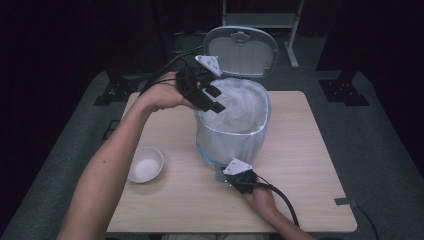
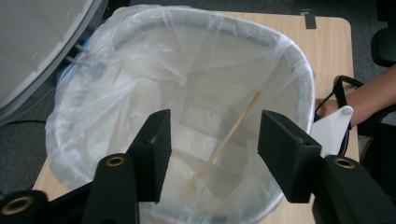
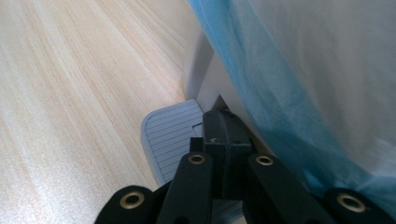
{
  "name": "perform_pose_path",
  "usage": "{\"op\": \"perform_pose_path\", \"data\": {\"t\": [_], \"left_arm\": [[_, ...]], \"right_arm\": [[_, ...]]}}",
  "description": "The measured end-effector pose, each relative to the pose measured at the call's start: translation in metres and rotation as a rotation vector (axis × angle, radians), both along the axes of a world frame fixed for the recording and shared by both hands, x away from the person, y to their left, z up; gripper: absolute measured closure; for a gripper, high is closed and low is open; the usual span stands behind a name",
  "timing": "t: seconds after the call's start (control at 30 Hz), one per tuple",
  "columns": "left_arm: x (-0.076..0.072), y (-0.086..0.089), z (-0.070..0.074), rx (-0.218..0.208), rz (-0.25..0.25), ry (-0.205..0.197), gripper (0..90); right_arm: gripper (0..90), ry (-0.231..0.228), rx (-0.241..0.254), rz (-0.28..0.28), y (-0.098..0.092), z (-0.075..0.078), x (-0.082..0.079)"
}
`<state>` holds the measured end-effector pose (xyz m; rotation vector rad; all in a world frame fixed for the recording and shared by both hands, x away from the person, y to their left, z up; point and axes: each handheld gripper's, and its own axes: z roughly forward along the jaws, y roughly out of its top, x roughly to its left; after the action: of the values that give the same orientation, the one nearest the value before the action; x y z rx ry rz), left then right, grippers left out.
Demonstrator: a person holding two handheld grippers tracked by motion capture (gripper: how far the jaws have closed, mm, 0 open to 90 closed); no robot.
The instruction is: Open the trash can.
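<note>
With my right fingers closed and pressing the pedal, I'm holding my left fingers open and empty over the bin, the stick already lying inside.

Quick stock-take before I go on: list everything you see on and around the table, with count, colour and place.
bin: one, pale grey, table centre, lined with a clear bag
lid: one, grey-white, standing open behind the bin
pedal: one, grey, ribbed, at the bin's foot
wooden stick: one, light tan, lying slanted inside the bag
bowl: one, white, table's near left
table: one, light wood
left gripper: black, over the bin's mouth, jaws open with nothing between them
right gripper: black, jaws shut, tips on the pedal
</note>
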<state>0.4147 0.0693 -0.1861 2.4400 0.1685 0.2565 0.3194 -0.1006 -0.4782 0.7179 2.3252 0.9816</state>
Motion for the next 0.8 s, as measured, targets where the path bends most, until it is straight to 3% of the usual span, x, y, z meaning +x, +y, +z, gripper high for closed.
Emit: {"op": "perform_pose_path", "data": {"t": [0.27, 0.8], "left_arm": [[-0.003, 0.020, -0.003, -0.031, 0.024, 0.003, 39.0], [-0.011, 0.039, -0.013, -0.076, 0.047, 0.018, 28.2]], "right_arm": [[89.9, 0.000, 0.000, 0.000, 0.000, 0.000, 0.000], [89.9, -0.001, -0.002, -0.003, 0.000, 0.000, 0.000]]}}
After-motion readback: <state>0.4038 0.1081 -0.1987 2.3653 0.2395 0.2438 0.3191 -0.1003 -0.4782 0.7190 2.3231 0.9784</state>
